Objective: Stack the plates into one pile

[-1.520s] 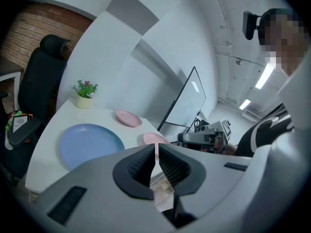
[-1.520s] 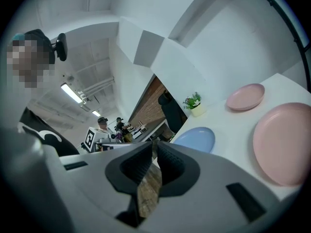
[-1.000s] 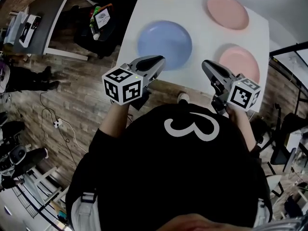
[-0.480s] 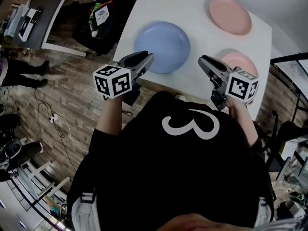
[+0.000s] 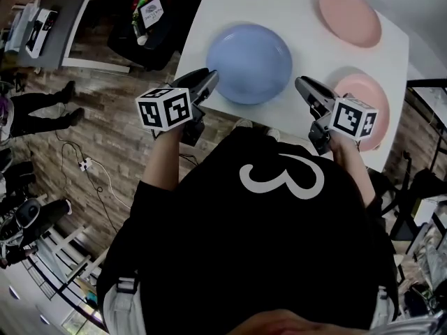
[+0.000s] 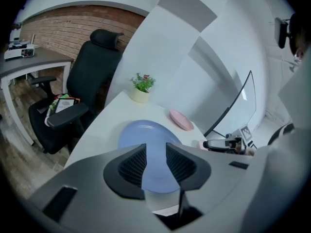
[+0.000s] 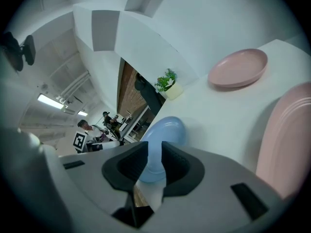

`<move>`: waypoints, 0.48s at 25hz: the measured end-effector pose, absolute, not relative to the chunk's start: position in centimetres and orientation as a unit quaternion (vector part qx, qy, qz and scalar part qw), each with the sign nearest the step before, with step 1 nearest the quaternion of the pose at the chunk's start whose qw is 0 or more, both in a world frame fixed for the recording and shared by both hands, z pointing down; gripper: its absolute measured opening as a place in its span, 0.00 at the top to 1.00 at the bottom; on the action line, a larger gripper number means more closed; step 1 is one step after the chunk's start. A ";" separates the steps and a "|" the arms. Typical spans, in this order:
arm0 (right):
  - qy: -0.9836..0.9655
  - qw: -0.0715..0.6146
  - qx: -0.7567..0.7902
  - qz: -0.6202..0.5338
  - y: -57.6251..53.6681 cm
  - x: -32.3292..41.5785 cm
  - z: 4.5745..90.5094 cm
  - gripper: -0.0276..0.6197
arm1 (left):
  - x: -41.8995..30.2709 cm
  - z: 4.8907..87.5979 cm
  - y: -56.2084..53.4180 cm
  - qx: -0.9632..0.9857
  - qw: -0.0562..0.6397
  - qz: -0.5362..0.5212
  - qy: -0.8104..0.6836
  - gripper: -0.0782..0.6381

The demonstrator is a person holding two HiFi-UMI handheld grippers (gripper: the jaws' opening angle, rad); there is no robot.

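On the white table (image 5: 307, 44) at the frame's top, the blue plate (image 5: 249, 63) sits centre, the far pink plate (image 5: 349, 16) upper right, and the near pink plate (image 5: 370, 93) at the right edge. Your left gripper (image 5: 208, 78) and right gripper (image 5: 302, 84) have just been opening their jaws, with nothing between them. The plates look rigid, slick and breakable, so pinch a rim.

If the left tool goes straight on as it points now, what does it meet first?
Probably the near edge of the blue plate. The left tool, whose jaws have just been opening, holds nothing.
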State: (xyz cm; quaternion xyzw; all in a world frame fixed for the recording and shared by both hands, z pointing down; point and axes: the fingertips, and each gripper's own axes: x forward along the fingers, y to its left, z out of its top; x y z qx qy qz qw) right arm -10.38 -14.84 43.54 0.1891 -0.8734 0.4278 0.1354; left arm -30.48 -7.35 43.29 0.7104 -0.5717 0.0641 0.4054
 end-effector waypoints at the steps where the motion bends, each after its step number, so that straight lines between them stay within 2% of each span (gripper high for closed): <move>1: -0.871 0.135 0.196 0.431 -15.1 -10.6 43.9 0.83 | -31.2 43.7 -7.5 0.704 0.411 0.065 -0.575 0.73; 6: -0.849 0.152 0.216 0.457 -14.8 -11.5 46.0 0.83 | -33.7 45.7 -8.1 0.681 0.457 0.051 -0.570 0.73; 12: -0.823 0.162 0.257 0.481 -15.3 -12.3 48.3 0.82 | -35.6 49.3 -9.0 0.665 0.499 0.092 -0.547 0.73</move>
